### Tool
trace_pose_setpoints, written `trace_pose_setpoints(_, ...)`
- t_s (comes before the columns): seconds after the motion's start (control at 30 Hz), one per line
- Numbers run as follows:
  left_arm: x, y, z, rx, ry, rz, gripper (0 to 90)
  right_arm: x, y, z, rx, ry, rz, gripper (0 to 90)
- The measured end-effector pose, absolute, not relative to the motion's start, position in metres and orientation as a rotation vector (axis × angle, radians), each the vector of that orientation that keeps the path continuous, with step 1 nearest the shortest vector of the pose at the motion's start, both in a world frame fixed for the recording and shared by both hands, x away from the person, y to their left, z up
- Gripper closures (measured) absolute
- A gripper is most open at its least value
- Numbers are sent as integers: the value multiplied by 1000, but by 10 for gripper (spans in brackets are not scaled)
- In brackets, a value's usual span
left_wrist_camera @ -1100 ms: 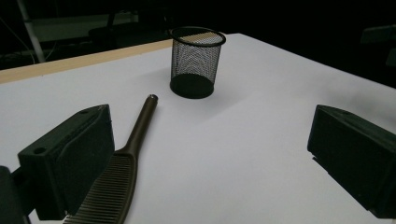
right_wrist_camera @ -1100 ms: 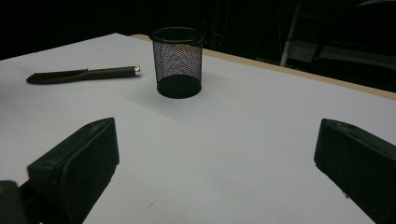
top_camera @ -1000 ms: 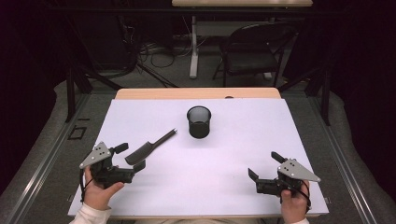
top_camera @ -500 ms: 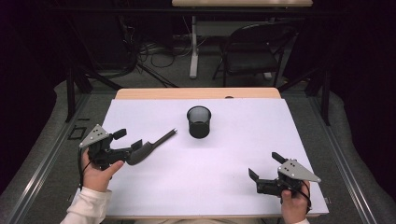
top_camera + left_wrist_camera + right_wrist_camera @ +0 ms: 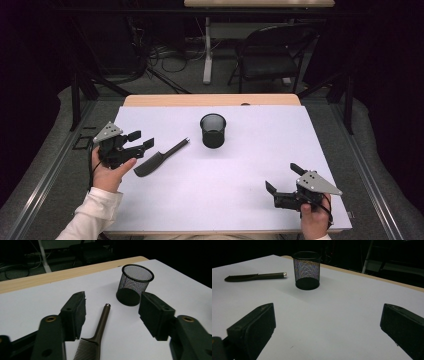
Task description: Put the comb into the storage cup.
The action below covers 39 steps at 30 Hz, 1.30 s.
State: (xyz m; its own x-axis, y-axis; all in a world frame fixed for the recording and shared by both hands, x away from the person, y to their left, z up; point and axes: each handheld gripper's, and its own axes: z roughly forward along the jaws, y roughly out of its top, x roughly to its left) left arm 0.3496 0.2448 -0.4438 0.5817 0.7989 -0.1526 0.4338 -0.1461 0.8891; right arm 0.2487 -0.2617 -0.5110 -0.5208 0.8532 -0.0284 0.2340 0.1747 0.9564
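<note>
A dark comb (image 5: pixel 161 157) lies flat on the white table (image 5: pixel 260 150), its thin handle pointing at a black mesh cup (image 5: pixel 213 131). My left gripper (image 5: pixel 142 139) hovers just left of the comb's toothed end. In the left gripper view the comb (image 5: pixel 102 320) lies on the table below the gap between the jaws, and the pads (image 5: pixel 75 312) do not touch it. The left gripper (image 5: pixel 113 297) is open, and its jaws have just been closing. The mesh cup (image 5: pixel 135 285) stands beyond. My right gripper (image 5: pixel 282 177) rests open near the front right, with nothing between its jaws.
The right gripper view looks over its gripper (image 5: pixel 327 315) across bare table to the mesh cup (image 5: pixel 307 270) and the comb (image 5: pixel 254 277). A wooden strip (image 5: pixel 210 100) edges the far side. A chair (image 5: pixel 270 55) and cables lie on the floor beyond.
My left hand has moved away from the person and risen, coming up beside the comb's toothed end. Its jaws stand narrower than before. The right gripper, comb and cup have not moved.
</note>
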Motion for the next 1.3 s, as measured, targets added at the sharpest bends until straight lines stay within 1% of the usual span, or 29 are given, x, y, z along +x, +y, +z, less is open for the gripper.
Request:
trace_pose_setpoints(0.07,353,243,-443,1778,1036,448,403,249,-261,-511,1024,1870,1362,0)
trace_pose_setpoints(0.17,359,239,-443,1774,1065,421,411,249,-261,-511,1021,1870,1361,0)
trace_pose_setpoints(0.27,365,235,-445,1780,1067,443,433,249,-261,-511,1016,1879,1358,0)
trace_pose_setpoints(0.37,371,232,-447,1791,1090,435,451,249,-261,-511,1018,1879,1356,1)
trace_pose_setpoints(0.4,373,232,-448,1794,1094,429,485,249,-261,-511,1021,1883,1354,3)
trace_pose_setpoints(0.43,375,231,-449,1793,1095,429,485,249,-261,-511,1021,1883,1354,3)
trace_pose_setpoints(0.47,376,230,-449,1798,1102,428,516,249,-261,-512,1023,1884,1354,3)
trace_pose_setpoints(0.57,381,227,-451,1798,1112,429,543,249,-261,-512,1024,1890,1352,4)
trace_pose_setpoints(0.67,386,225,-454,1791,1141,428,593,250,-261,-512,1024,1888,1352,5)
trace_pose_setpoints(0.73,390,224,-455,1796,1163,429,644,250,-261,-512,1022,1888,1352,5)
trace_pose_setpoints(0.77,392,223,-455,1797,1175,427,644,250,-261,-512,1022,1888,1352,5)
trace_pose_setpoints(0.87,397,220,-456,1799,1203,413,691,250,-261,-513,1023,1890,1350,6)
trace_pose_setpoints(0.97,402,217,-455,1815,1221,407,749,250,-261,-513,1022,1890,1350,6)
trace_pose_setpoints(1.2,414,206,-455,1880,1255,388,855,251,-261,-514,1023,1895,1347,10)
trace_pose_setpoints(1.3,419,200,-455,1907,1260,381,880,251,-261,-514,1024,1898,1346,10)
